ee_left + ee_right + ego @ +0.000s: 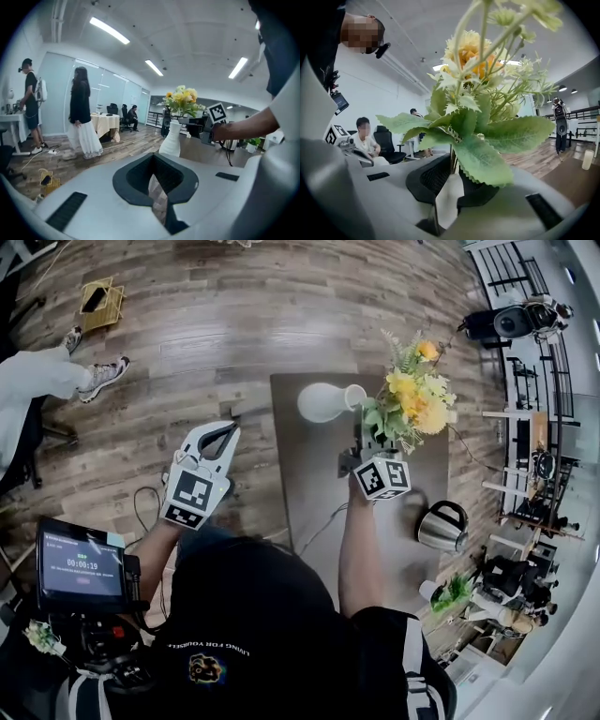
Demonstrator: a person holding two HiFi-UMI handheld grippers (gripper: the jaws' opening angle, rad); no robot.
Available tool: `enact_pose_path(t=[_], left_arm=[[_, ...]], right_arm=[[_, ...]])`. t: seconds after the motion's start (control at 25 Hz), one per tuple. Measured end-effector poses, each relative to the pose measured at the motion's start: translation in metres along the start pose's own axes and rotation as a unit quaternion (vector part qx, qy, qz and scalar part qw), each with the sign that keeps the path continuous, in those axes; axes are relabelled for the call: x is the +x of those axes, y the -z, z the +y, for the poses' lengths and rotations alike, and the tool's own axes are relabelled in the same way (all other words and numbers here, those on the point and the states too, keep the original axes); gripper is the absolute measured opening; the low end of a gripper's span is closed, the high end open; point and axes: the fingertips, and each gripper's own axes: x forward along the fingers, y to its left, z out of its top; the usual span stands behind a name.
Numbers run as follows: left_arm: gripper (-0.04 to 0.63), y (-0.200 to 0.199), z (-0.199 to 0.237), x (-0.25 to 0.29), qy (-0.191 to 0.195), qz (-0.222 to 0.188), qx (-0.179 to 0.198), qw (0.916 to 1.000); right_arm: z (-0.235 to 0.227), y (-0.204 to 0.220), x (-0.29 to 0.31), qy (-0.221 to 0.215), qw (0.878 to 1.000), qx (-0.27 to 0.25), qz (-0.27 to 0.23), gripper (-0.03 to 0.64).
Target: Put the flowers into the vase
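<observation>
Two claws are in view, and only one is loaded. The right claw [368, 439] is clamped on the thin green stems of the flowers [412, 399], its jaws drawn nearly together around the bundle just under the lowest leaves. The bunch is held roughly upright, with the yellow blooms on top and the cut ends pointing down below the jaws, where they are hidden from every view. Just beside this claw, on the side towards the other hand, the white vase [323, 401] stands upright on the brown worktop [300, 486], its narrow mouth facing up. In the head view the neck is seen close against the lowest leaves. In the left gripper view the blooms sit directly above the mouth, with the right claw level with the top of the neck and just to one side of it. Whether the stem ends are already inside the neck cannot be told. The coming move is judged to turn on this alignment: the stems' long axis has to be matched to the vase's upright axis and the ends brought over the small opening before any lowering. The left claw [223, 435] is closed on nothing and held over the floor, off the worktop's edge and well apart from the vase, so the right hand is much the nearer.
</observation>
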Motion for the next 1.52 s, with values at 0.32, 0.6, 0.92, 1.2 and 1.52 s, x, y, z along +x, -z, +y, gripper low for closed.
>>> enact_pose_path(t=[0.32, 0.6, 0.92, 1.2, 1.52], left_arm=[[0.006, -0.024, -0.016, 0.066, 0.065, -0.009, 0.068, 0.9955], [0.097, -0.030, -0.038, 0.110, 0.118, 0.007, 0.105, 0.9874], [0.209, -0.031, -0.067, 0.151, 0.166, 0.019, 0.136, 0.9765], [0.239, -0.034, -0.106, 0.178, 0.201, 0.028, 0.189, 0.9607], [0.242, -0.032, -0.139, 0.199, 0.229, 0.026, 0.203, 0.9515]], right_arm=[[0.003, 0.007, 0.004, 0.009, 1.000, 0.003, 0.003, 0.031], [0.009, 0.004, 0.003, 0.014, 1.000, 0.006, 0.009, 0.031], [0.008, 0.006, -0.004, 0.019, 1.000, 0.000, 0.020, 0.031], [0.010, 0.005, -0.011, 0.023, 0.999, -0.002, 0.022, 0.032], [0.003, 0.014, -0.019, 0.024, 0.999, -0.004, 0.028, 0.032]])
